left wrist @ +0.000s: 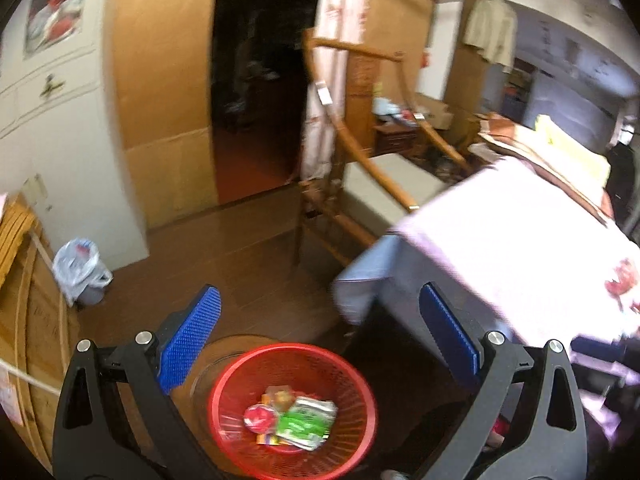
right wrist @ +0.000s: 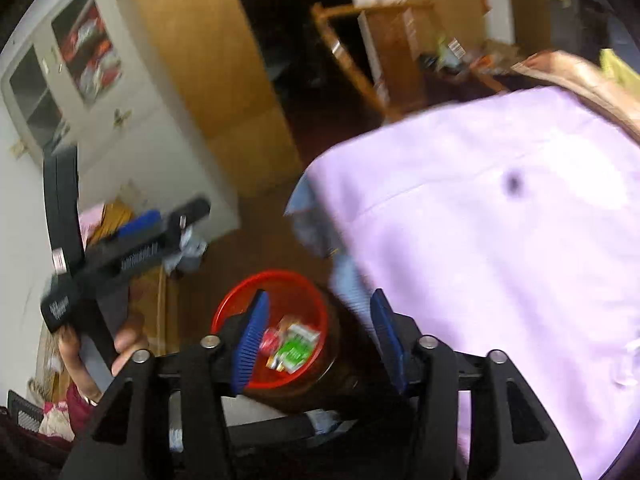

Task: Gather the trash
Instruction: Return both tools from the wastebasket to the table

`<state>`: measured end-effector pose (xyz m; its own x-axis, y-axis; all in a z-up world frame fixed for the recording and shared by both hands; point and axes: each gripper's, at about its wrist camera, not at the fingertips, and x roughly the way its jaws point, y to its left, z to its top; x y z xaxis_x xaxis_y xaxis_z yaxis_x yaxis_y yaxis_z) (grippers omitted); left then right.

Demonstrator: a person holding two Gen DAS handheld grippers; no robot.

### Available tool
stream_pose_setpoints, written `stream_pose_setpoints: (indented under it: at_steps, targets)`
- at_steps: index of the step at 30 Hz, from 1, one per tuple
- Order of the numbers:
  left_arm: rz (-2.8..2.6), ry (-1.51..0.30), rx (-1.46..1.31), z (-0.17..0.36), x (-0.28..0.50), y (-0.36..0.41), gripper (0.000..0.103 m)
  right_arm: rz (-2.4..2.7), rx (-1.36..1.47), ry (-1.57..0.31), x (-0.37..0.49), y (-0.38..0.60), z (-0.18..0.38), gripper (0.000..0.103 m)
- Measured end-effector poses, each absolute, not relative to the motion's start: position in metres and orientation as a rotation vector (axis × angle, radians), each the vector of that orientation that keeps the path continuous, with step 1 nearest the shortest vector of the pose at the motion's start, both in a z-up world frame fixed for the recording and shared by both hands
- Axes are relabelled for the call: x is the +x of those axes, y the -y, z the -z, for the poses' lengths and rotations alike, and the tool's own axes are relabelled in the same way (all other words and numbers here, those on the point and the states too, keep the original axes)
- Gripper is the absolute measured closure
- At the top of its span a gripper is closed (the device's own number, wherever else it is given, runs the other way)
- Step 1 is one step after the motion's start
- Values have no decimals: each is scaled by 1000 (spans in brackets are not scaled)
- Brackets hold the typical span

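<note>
A red mesh basket (left wrist: 224, 384) stands on a round wooden stool below me and holds trash: a green packet (left wrist: 306, 420), a red round lid (left wrist: 260, 416) and small wrappers. My left gripper (left wrist: 320, 324) is open and empty, above and beyond the basket. In the right wrist view the basket (right wrist: 236, 300) sits just beyond my right gripper (right wrist: 320, 320), which is open and empty with the green packet (right wrist: 296, 350) showing between its blue pads. The left gripper (right wrist: 140, 224) appears there at the left, held in a hand.
A table with a pink cloth (left wrist: 520, 240) fills the right side. A wooden chair (left wrist: 360, 184) stands beyond it. A small bin with a plastic bag (left wrist: 80, 268) sits by the white cabinet (left wrist: 60, 120). A dark doorway (left wrist: 260, 80) lies ahead over brown floor.
</note>
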<state>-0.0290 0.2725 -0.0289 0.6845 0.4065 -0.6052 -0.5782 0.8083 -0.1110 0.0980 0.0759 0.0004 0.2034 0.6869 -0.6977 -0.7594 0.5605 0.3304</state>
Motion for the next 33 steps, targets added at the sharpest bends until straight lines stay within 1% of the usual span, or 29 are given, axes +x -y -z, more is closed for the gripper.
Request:
stream_pose_setpoints:
  at_steps: [3,5,7,8,10,12,20,29,33]
  targets:
    - [-495,-586,-268,17,-22,-243,7,-935,-22,-857,107,-34,-15,40]
    - [-448,-574,-230,8,-17,-219,7,-875,27,-826,112,0,-23,35]
    - [-398,-568,-191,1,-9,-195,7,-811,77,-796,116,33,-28,27]
    - [-377,-566,-171,-2,-6,-183,7,-777,98,-780,118,49,-30,26]
    - [-345,-565,-125,-5,2,-161,7,-715,132,-754,123,80,-31,19]
    - [-314,-577,-82,-5,11,-140,7,-644,168,-731,132,114,-30,16]
    - [-223,-642,12,10,46,-84,7,-416,304,-712,156,211,-10,15]
    - [-160,-657,83,13,70,-44,7,-282,361,-662,148,271,6,11]
    - [-117,-676,113,17,92,-24,7,-241,373,-656,160,287,15,9]
